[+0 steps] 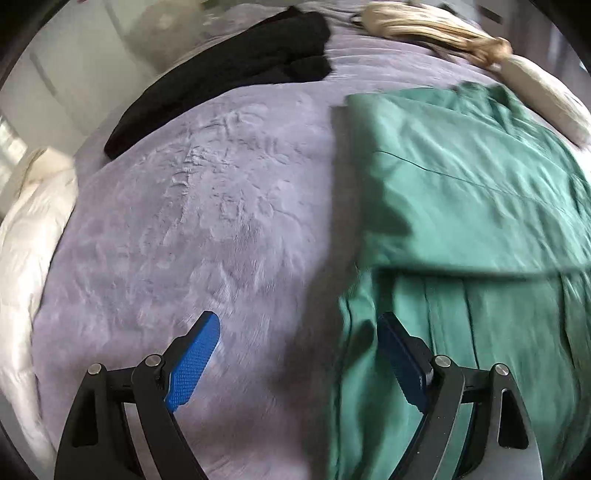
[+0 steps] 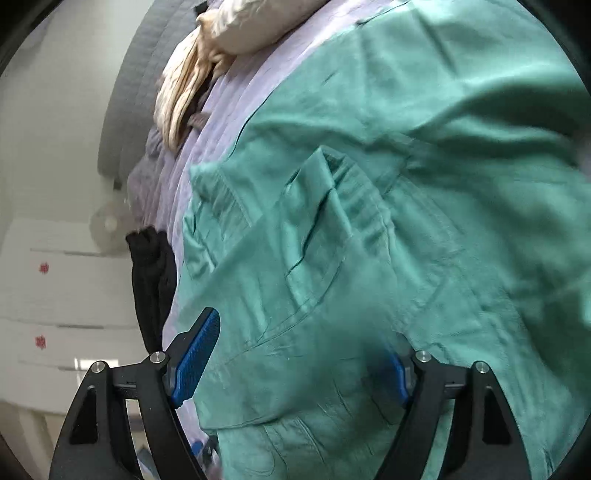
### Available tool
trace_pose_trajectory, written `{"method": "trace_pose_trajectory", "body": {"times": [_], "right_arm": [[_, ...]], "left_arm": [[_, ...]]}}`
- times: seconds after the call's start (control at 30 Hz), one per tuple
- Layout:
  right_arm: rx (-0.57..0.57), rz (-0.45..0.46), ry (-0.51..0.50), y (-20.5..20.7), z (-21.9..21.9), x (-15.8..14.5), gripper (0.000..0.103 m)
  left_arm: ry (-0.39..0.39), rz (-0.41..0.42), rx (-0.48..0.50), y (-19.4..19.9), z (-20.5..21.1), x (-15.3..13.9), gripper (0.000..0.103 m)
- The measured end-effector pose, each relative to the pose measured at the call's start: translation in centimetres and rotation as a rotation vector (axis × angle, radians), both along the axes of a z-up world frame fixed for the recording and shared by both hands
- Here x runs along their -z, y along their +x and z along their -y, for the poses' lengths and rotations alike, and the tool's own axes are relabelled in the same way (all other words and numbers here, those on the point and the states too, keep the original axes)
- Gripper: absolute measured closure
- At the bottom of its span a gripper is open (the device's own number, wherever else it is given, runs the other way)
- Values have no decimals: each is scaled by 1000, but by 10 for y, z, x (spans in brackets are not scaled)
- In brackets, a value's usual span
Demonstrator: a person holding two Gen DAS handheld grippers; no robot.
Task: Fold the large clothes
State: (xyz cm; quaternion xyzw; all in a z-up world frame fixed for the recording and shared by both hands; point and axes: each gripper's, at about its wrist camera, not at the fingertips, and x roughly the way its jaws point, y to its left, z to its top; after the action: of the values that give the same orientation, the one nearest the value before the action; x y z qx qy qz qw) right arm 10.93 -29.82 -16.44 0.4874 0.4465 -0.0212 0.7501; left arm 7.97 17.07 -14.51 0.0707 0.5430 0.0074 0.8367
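A large green garment [image 1: 472,206] lies on the lilac bedspread [image 1: 207,221], its upper part folded over in a flat panel. My left gripper [image 1: 299,350] is open just above the bed at the garment's left edge; its right finger is over the green cloth, its left finger over the bedspread. In the right wrist view the same green garment [image 2: 369,221] fills the frame, wrinkled. My right gripper [image 2: 303,350] is open with green cloth between its fingers; the right blue pad [image 2: 399,376] is partly covered by the cloth.
A black garment [image 1: 236,70] lies at the far side of the bed and also shows in the right wrist view [image 2: 151,280]. A cream and beige garment [image 1: 443,33] lies along the far right. A white duvet [image 1: 26,236] hangs at the left. White drawers [image 2: 55,288] stand beside the bed.
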Motion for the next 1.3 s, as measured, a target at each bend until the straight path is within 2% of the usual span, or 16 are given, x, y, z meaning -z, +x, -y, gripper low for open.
{"method": "trace_pose_trajectory", "body": {"times": [0.1,0.27,0.4,0.5,0.57,0.6,0.63,0.67,0.77,0.83,0.93,1.07,1.17,1.2,1.23,1.3], "right_arm": [[8,5,-17,-1,5,-3,22],[-44,-10,-48,10,8,-2,22],[-79,-14,-93,1,3,-7,22],[-109,-17,-127,1,0,-9,22],[-121,-20,-150,4,-2,-10,22],[-125,-25,-159,4,-3,-10,33],[-132,-34,-179,5,-5,-11,54],[-156,-61,-227,10,-9,-12,98],[-220,-27,-286,19,-21,-25,98],[-294,82,-336,29,-33,-50,98],[-333,162,-357,39,-38,-65,98],[-248,41,-347,43,-10,-24,98],[-154,-59,-188,27,18,17,94],[-116,-51,-148,20,24,19,89],[-86,-60,-146,13,25,15,86],[-90,-68,-148,5,18,4,63]], "left_arm": [[-95,-4,19,17,-7,-14,15],[-237,16,14,110,2,-13,15],[-314,-66,4,184,22,20,15],[-323,-89,-1,202,34,34,17],[-364,-83,9,205,40,34,67],[-379,-92,20,206,42,33,93],[-367,-69,20,204,42,28,96],[-366,-51,28,202,42,23,99],[-387,13,22,191,26,6,99],[-412,18,2,192,14,4,99],[-419,-9,-20,201,9,17,99],[-404,-28,-62,203,7,36,99],[-425,-20,-94,200,1,32,96],[-400,-18,-94,198,-2,26,85],[-363,-13,-97,196,-4,21,58],[-255,38,-129,187,-14,3,22]]}}
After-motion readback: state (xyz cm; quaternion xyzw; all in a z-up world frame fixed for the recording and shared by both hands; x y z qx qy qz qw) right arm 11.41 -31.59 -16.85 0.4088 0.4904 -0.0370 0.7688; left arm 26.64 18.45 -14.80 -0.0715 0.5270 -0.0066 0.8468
